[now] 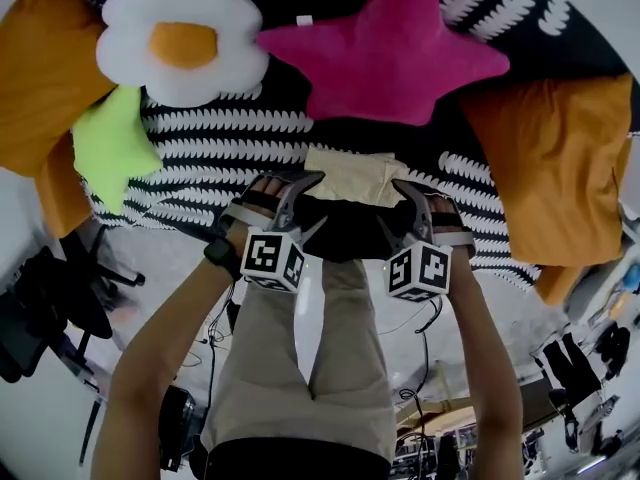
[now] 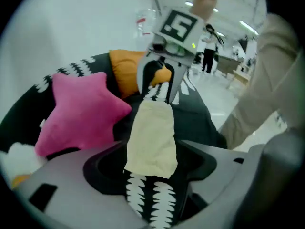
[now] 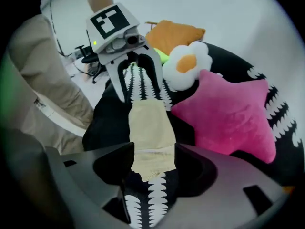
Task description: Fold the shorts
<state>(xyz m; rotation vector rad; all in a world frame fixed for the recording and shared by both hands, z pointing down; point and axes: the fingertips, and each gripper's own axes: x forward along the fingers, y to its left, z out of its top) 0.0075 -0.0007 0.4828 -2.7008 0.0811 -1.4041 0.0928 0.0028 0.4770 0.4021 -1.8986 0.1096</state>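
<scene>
Folded shorts at rest. The cream shorts (image 1: 355, 176) lie as a compact oblong strip on the black-and-white patterned cover (image 1: 230, 148), spanning the gap between the two claws, one short end under each.

The left gripper (image 2: 151, 166) has its jaws well apart. The near end of the strip lies below and between them, clear of both pads, so nothing is held. The right gripper (image 3: 152, 168) is about half open. The strip's edges run close to its jaws, but the cloth lies slack on the cover and appears ungripped.

This placement suggests a fold already laid down, with each claw over the end it was handling.

Both claws tilt steeply downward and face each other along the strip. The forearms (image 1: 160, 368) reach forward roughly parallel, marker cubes nearest the person. A pink star cushion (image 1: 395, 53) lies beyond the tips.
</scene>
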